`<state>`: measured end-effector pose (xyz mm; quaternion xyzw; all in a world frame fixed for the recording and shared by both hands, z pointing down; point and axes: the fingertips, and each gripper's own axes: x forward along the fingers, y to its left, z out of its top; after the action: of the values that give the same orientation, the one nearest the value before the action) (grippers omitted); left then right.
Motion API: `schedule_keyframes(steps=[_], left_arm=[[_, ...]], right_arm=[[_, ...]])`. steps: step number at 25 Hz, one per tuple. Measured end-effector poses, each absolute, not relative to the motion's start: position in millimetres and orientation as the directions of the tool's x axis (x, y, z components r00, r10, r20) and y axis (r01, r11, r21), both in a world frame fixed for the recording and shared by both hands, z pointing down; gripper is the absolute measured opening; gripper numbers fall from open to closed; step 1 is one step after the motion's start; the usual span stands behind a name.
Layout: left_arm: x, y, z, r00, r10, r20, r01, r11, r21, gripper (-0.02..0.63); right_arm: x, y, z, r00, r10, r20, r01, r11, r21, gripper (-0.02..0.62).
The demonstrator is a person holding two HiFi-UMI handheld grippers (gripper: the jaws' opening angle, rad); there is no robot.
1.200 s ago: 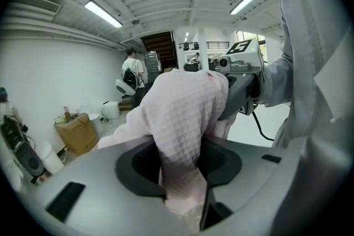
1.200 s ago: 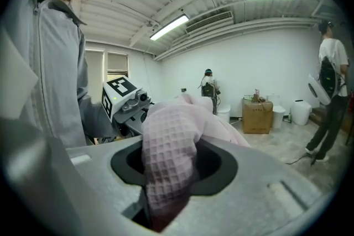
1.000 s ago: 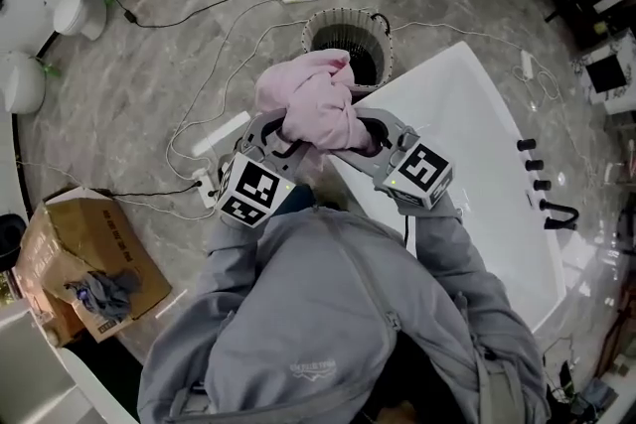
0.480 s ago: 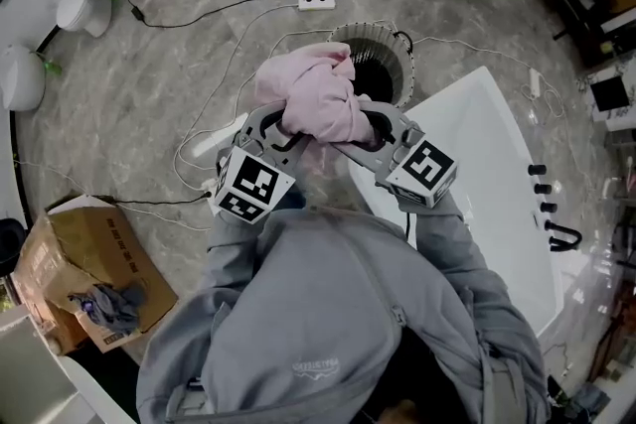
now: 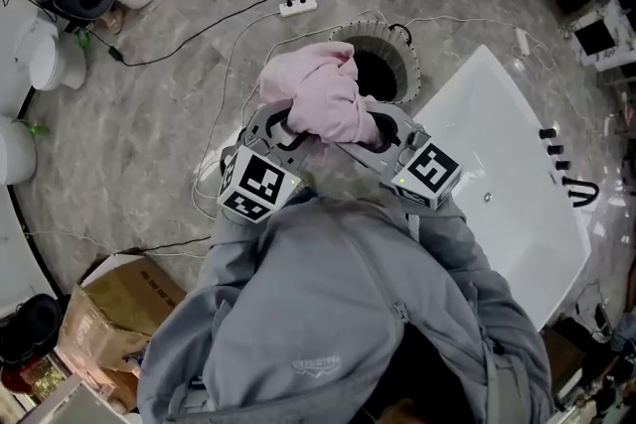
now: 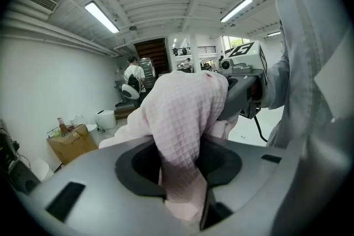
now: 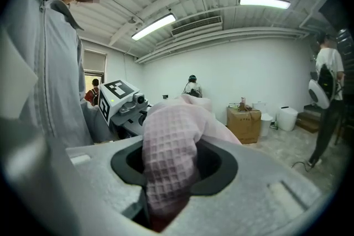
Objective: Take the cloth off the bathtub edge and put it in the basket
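Head view: we see the left gripper point(image 5: 288, 126) and right gripper point(image 5: 374, 128) held side by side in front of a person in a grey jacket point(image 5: 338, 313), sharing one bundled pink cloth point(image 5: 323, 94).
Left fingers: clamped on a fold of the waffle-weave cloth, which runs down between them.
Right fingers: likewise closed on a thick roll of the cloth, which fills the gap.
Cloth position: bunched above and between both sets of fingertips, lifted clear of the bathtub point(image 5: 497, 164) and not yet in the basket.
Basket: the round slatted basket point(image 5: 407, 65) stands just beyond the fingertips, its dark mouth open.
Risk, uneven release: we judge that if one pair of fingers lets go first, the bundle may swing and hang from the other gripper.
Risk, missed drop: most of the cloth sits left of the basket's mouth, so letting go from here may leave it draped over the rim or fallen on the floor.
Risk, snagging: loose folds may catch in the fingers on release.
Around: a white power strip point(image 5: 297, 6) lies well beyond the fingertips, white cables point(image 5: 238, 65) trail to their left, and a cardboard box point(image 5: 119, 308) sits far behind the left fingers.
In the way: a cable passes the basket's far rim; nothing else blocks the mouth.
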<state>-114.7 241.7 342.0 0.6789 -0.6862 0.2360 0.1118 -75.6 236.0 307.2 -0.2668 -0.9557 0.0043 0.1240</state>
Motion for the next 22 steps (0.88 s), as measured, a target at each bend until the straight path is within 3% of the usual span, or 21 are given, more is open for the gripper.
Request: schedule_keyframes(steps=[11,22], left_arm=[[-131.4,220.5,345.6,0.123,-0.891,0.438,-0.967,-0.208,-0.150,0.153],[-137.5,164.9,348.9,0.210,-0.874,0.438,-0.935,-0.311,-0.172,0.153]], right_arm=[[-91.6,221.0,311.4,-0.900,0.324,0.293,0.320,0.945,-0.061,0.158],[-98.6,171.3,313.8,-0.940,0.221,0.259,0.215,0.975,-0.052,0.158]])
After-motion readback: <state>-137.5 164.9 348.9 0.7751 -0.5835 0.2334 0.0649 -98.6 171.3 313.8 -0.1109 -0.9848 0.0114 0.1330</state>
